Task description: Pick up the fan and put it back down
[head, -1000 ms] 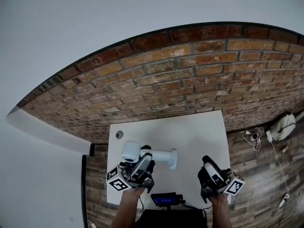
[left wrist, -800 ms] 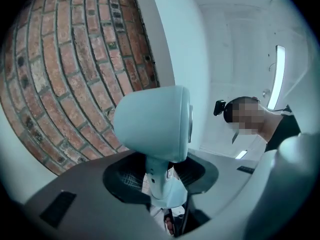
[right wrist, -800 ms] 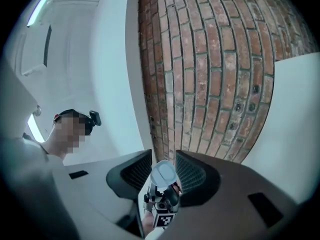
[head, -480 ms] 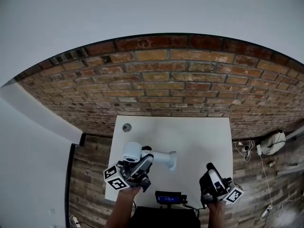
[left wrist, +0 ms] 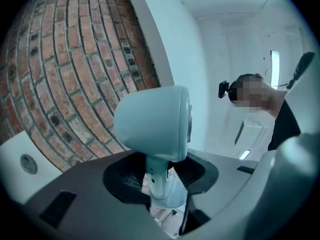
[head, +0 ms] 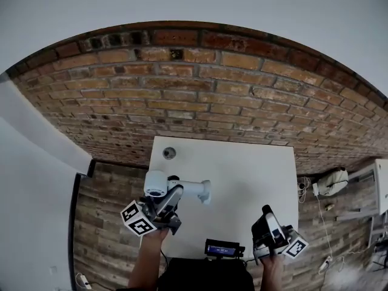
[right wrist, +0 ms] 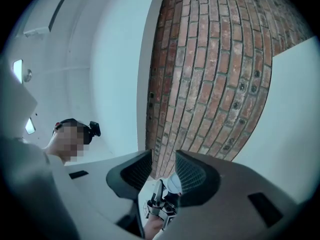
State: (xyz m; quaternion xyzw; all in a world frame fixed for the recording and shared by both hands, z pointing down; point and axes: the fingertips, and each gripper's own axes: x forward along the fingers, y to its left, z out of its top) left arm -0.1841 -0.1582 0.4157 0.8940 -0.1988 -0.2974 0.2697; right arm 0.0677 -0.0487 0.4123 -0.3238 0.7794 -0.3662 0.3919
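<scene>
Left gripper (head: 171, 194) has carried the fan (head: 190, 190) toward the table (head: 254, 174)'s left edge.

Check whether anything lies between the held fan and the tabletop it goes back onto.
Nothing visible does. The left tongs grip the fan by its stem above the left side of the white table. The round disc near the far corner and the black device at the near edge lie apart from it.
</scene>
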